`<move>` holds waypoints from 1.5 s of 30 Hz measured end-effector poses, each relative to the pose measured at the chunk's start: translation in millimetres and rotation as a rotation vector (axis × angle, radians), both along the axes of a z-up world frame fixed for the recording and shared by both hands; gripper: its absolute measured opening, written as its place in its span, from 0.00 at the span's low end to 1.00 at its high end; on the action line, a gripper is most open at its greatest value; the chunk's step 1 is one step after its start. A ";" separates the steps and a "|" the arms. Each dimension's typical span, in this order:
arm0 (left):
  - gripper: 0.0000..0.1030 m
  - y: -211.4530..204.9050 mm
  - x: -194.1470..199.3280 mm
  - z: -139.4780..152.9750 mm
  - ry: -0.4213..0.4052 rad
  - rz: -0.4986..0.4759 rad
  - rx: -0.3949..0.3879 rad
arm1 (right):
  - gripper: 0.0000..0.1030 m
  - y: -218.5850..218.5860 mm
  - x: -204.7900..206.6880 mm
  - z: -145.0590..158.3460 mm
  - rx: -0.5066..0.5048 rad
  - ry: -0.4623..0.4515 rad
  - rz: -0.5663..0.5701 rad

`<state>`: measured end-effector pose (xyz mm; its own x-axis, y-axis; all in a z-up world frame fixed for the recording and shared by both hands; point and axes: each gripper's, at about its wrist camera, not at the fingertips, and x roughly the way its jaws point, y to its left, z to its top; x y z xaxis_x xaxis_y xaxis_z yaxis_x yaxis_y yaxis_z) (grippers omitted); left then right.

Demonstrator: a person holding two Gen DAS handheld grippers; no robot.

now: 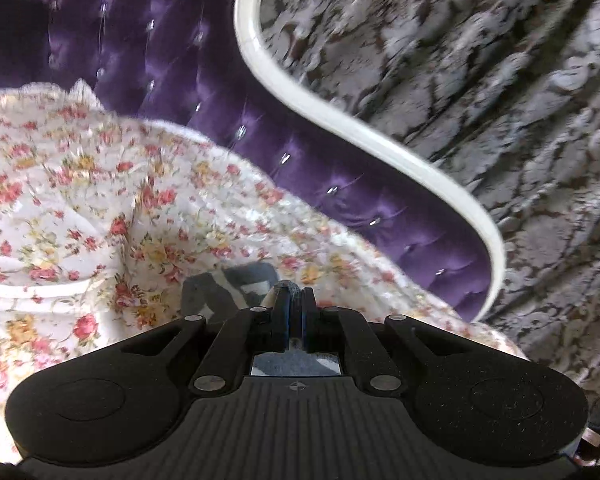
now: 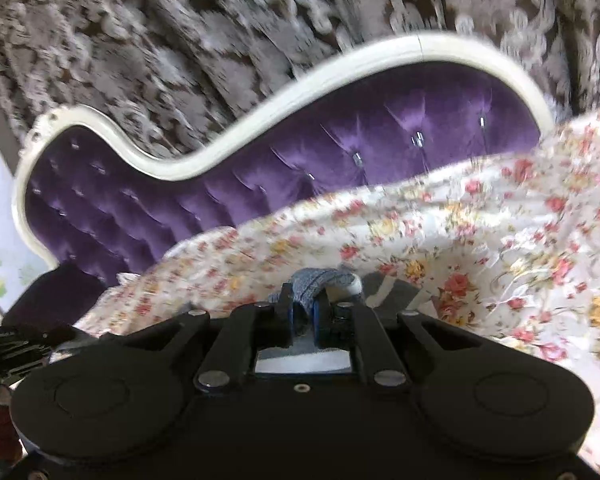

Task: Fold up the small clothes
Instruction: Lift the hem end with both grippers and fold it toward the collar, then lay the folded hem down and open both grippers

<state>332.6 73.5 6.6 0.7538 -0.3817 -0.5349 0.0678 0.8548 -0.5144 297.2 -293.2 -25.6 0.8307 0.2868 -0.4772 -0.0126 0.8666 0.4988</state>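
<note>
left wrist view: the left gripper [image 1: 293, 294] has its jaws drawn together on a pinch of grey-blue knit cloth, an edge of the small garment [image 1: 236, 280]. a nub of that cloth pokes up between the blue-lined fingers [image 1: 281, 308], and the rest of the garment, grey with pale bands, spreads just ahead and to the left of the fingertips, down over the floral sheet [image 1: 100, 200]. more of the same grey fabric shows through the small window in the gripper body, below the fingers. the sheet is white with red and yellow roses and lies rumpled over the bed. beyond it stands the purple tufted headboard [image 1: 204, 92] with shiny buttons and a curving cream frame [image 1: 340, 120], and behind that a grey and brown damask wall [image 1: 480, 80]. much of the background is smeared by blur.

right wrist view: the right gripper [image 2: 303, 306] is likewise clamped, its jaws narrow on a thicker fold of the blue-grey knit, which bunches over the fingertips and arches to the right. a white edge and a grey panel of the garment trail off to the right of the fingers onto the floral sheet. the headboard and its cream frame sweep across the upper half, with the damask wall above.
</note>
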 end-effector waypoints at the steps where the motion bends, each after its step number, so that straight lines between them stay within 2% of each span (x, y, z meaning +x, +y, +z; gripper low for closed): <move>1: 0.04 -1.0 7.8 -3.8 0.014 0.000 0.007 | 0.15 -0.7 8.7 -6.3 0.001 0.017 -0.002; 8: 0.05 -6.2 48.0 -37.3 0.105 0.014 0.076 | 0.17 -4.9 45.4 -51.6 0.024 0.116 -0.017; 11: 0.06 -6.7 58.3 -47.6 0.128 0.031 0.087 | 0.27 -7.3 50.9 -57.2 0.044 0.107 -0.025; 13: 0.06 -3.9 63.3 -49.2 0.123 0.066 0.096 | 0.36 -9.4 51.0 -58.1 0.057 0.101 -0.034; 15: 0.07 -0.7 67.3 -45.9 0.114 0.098 0.108 | 0.50 -11.0 49.1 -55.7 0.059 0.083 -0.046; 17: 0.07 2.1 65.2 -37.5 0.097 0.114 0.124 | 0.54 -11.7 46.3 -50.9 0.039 0.059 -0.056; 19: 0.09 0.7 57.7 -27.2 0.063 0.105 0.149 | 0.54 -12.4 42.5 -45.9 0.013 0.039 -0.068; 21: 0.28 -6.9 45.5 -17.3 0.027 0.074 0.204 | 0.54 -13.2 40.5 -43.0 -0.002 0.027 -0.075; 26: 0.31 -48.3 9.8 -9.3 -0.044 -0.086 0.369 | 0.60 -11.3 34.1 -40.6 -0.023 0.023 -0.065; 31: 0.33 -79.0 -8.8 -28.8 -0.038 -0.192 0.426 | 0.64 6.9 27.2 -36.9 -0.131 0.012 0.000; 35: 0.34 -99.3 -4.0 -52.4 -0.009 -0.259 0.507 | 0.64 20.8 26.9 -41.6 -0.196 0.032 0.052; 38: 0.34 -96.2 14.1 -66.9 0.043 -0.203 0.525 | 0.64 28.7 29.6 -51.7 -0.255 0.078 0.070; 41: 0.34 -83.8 26.7 -64.8 0.054 -0.159 0.457 | 0.64 35.0 32.6 -60.5 -0.346 0.119 0.072; 43: 0.34 -78.0 34.0 -62.4 0.066 -0.125 0.436 | 0.64 34.3 32.2 -64.5 -0.352 0.115 0.071; 45: 0.34 -74.9 40.9 -63.8 0.076 -0.092 0.464 | 0.64 35.0 33.2 -65.2 -0.364 0.116 0.070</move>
<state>373.5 -1.5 -57.2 0.6803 -0.1527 -0.7168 0.1308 0.9876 -0.0863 330.4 -258.3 -90.8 0.7498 0.1352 -0.6477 -0.0392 0.9863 0.1605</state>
